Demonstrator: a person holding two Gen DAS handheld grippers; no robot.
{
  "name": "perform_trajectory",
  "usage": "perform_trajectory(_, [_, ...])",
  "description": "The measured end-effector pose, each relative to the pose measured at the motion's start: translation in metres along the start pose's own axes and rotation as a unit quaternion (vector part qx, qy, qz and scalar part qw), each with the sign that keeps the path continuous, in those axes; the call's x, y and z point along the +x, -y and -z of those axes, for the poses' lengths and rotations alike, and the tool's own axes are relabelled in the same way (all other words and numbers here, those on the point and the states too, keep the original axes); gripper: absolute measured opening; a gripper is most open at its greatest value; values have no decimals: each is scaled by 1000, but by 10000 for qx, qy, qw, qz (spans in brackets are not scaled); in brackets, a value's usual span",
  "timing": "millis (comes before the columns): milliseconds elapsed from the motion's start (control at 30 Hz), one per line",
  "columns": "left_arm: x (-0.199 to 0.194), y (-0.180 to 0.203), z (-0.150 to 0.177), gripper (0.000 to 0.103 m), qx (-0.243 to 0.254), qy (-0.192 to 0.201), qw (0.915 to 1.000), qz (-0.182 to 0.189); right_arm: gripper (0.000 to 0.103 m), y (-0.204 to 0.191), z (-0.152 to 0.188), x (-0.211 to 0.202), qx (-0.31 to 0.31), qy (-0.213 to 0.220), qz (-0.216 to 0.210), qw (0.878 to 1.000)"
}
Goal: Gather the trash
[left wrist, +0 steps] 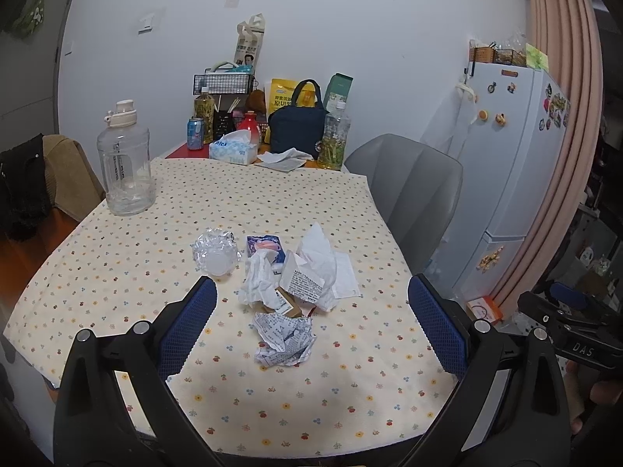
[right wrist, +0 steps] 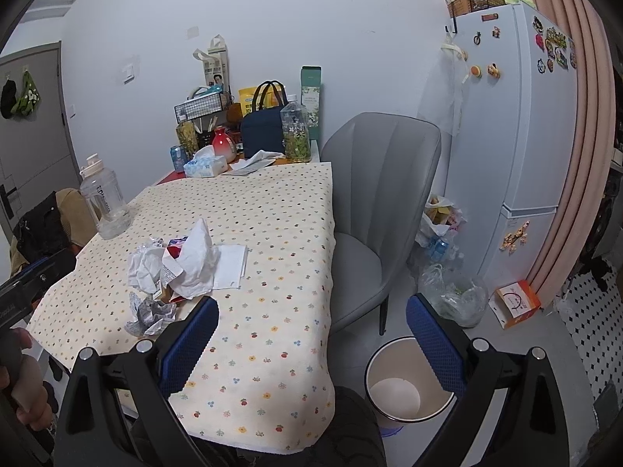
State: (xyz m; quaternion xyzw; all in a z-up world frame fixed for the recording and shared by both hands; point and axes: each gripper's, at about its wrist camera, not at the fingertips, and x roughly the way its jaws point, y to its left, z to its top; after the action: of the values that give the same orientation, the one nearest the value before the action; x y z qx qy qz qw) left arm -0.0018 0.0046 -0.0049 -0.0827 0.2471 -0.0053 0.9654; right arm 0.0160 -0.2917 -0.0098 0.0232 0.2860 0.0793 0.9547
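Left gripper (left wrist: 311,319) spread wide, blue pads bare, gripping nothing, hanging above the near part of the floral tablecloth (left wrist: 117,272) with the trash pile between its fingers in view. Right gripper (right wrist: 313,334) equally wide and holding nothing, one finger over the cloth's near edge, the other over the open waste bin (right wrist: 379,358) on the floor beside the table.

Trash heaped mid-table, pieces touching or overlapping: one crumpled printed receipt (left wrist: 284,338) nearest, one wadded white tissue (left wrist: 259,278), one torn white carton with black print (left wrist: 301,282), one larger crumpled white paper (left wrist: 321,257), one flat white sheet (left wrist: 346,274), one blue-and-pink wrapper (left wrist: 264,245), one crushed clear plastic cup (left wrist: 216,253) just left of the heap.

Beyond: one big clear water jug (left wrist: 126,163), one tissue box (left wrist: 233,150), two tea bottles, one grey chair (right wrist: 377,194), one white fridge (right wrist: 518,136).
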Motion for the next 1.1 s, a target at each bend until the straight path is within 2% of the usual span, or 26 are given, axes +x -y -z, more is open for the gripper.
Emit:
perform_trajectory(233, [7, -16, 6, 97, -211, -123, 9997, 79, 93, -4, 2, 13, -26, -138, -47, 9999])
perform_trajectory(367, [13, -23, 14, 97, -230, -225, 9995, 31, 88, -8, 4, 23, -28, -258, -151, 9996])
perform_trajectory(633, [43, -34, 34, 92, -357, -722, 9967, 41, 84, -20, 16, 46, -115, -534, -433, 9976])
perform_trajectory(1000, [92, -29, 56, 92, -377, -1284, 9909, 110, 80, -29, 32, 77, -201, -871, -605, 9942])
perform_trajectory(1100, [103, -28, 60, 87, -379, -1382, 9896, 86, 80, -29, 36, 84, -197, -981, -628, 9930])
